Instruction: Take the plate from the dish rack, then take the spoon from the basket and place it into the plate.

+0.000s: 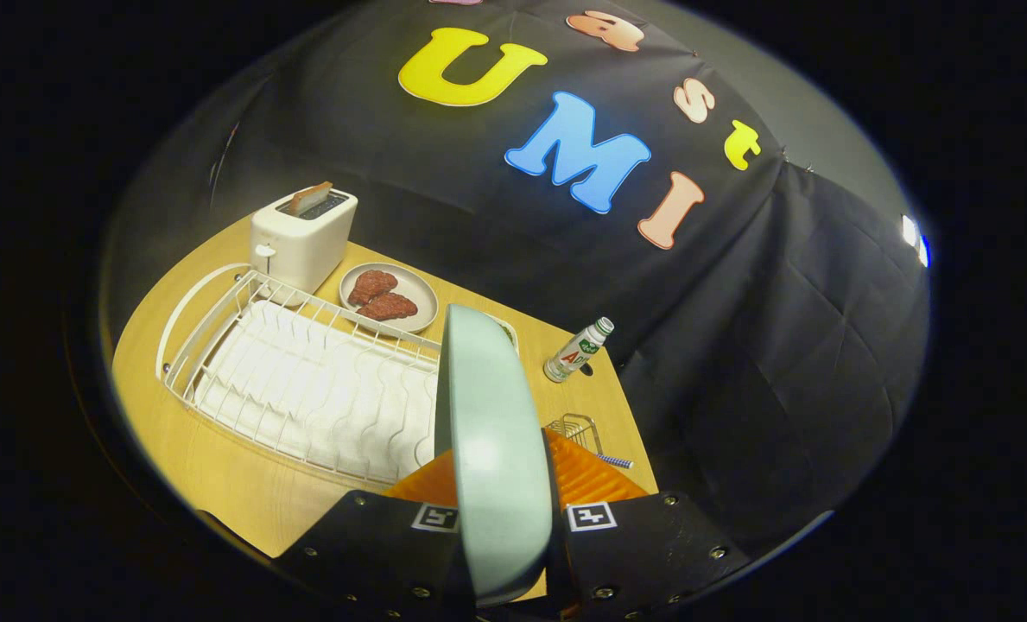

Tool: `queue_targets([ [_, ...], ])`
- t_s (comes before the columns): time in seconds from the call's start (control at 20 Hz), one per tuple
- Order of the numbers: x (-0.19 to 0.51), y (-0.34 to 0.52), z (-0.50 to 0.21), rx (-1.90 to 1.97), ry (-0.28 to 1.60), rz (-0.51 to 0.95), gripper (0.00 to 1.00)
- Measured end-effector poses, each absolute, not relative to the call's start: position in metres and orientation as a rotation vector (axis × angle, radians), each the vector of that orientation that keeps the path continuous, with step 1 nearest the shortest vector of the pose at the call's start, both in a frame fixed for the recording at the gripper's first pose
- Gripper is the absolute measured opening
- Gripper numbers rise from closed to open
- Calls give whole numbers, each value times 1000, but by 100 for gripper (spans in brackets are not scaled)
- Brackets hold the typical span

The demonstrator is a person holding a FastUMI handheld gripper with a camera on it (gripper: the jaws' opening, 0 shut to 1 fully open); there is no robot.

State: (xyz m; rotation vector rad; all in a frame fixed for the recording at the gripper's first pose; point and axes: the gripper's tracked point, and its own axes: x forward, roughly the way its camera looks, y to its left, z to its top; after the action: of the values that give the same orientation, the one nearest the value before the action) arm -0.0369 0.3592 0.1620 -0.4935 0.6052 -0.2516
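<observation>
The gripper (504, 510) pinches the plate (487, 432) on edge, held above the rack (306, 380); the basket (575, 428) sits just beyond.

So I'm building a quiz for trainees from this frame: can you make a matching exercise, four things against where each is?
Things:
1. pale green plate
2. toaster
3. bottle
4. dish rack

Places:
A. holds a slice in its slot
B. beside the small wire basket
C. clamped on edge in the claw
D. stands bare on the table

Pairs: 1-C, 2-A, 3-B, 4-D
</observation>
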Motion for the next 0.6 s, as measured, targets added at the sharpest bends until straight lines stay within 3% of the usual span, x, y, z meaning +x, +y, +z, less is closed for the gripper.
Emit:
queue_targets([
  [0.6,-116,351,63,-284,762,-69,29],
])
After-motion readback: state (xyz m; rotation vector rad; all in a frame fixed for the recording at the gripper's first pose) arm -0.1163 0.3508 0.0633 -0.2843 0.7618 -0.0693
